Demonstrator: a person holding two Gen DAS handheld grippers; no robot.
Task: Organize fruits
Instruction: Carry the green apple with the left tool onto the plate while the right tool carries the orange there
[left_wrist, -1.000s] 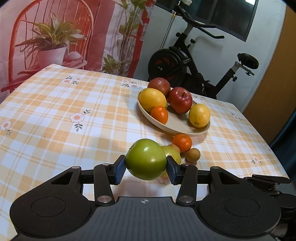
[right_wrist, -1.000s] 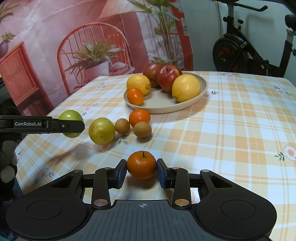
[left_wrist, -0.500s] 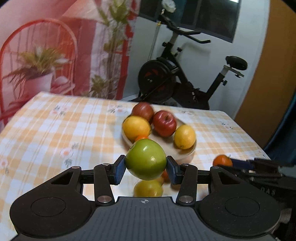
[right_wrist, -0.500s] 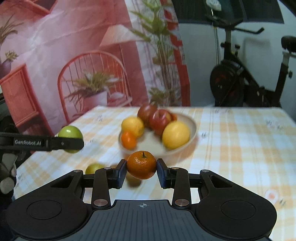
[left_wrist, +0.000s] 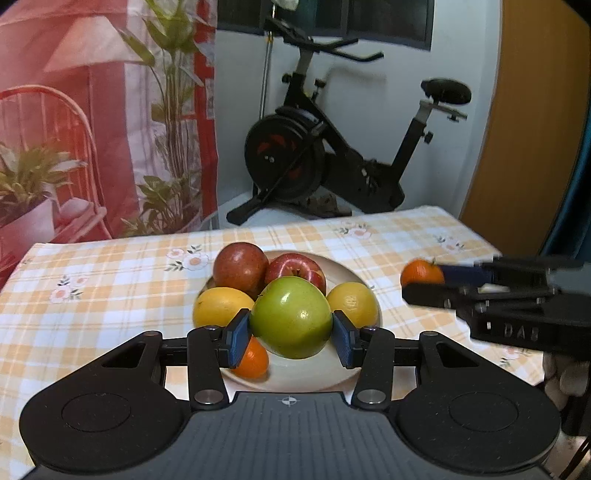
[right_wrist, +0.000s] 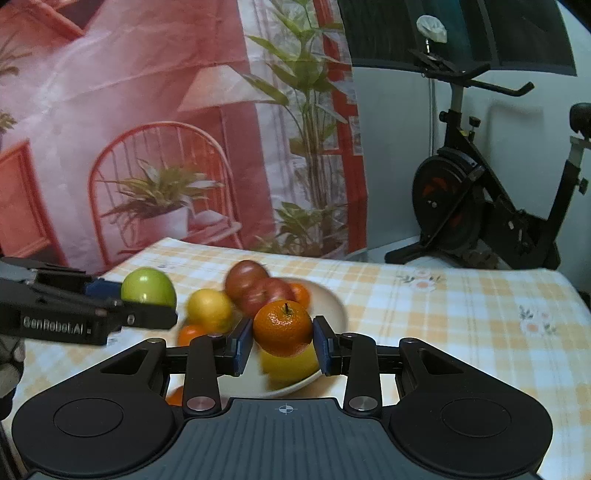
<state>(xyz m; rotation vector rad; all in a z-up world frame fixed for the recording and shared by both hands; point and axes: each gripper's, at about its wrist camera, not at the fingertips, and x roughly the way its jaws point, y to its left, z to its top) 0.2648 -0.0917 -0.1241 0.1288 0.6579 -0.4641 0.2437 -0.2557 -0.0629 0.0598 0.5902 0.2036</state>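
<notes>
Hovering over the plate (left_wrist: 354, 376), the left gripper (left_wrist: 291, 334) clamps a green apple (left_wrist: 291, 317); the right gripper (right_wrist: 282, 345) (clamping a mandarin (right_wrist: 282, 326)) approaches the plate's near rim, beside the lemons.

Table (left_wrist: 110, 295) with orange-checked floral cloth bears one cream plate (left_wrist: 306, 380), itself loaded with fruit.

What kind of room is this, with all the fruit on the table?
Probably a room in a home: a table with a checked floral tablecloth, a plate of fruit, an exercise bike by the wall, and a printed backdrop of plants and a chair.
</notes>
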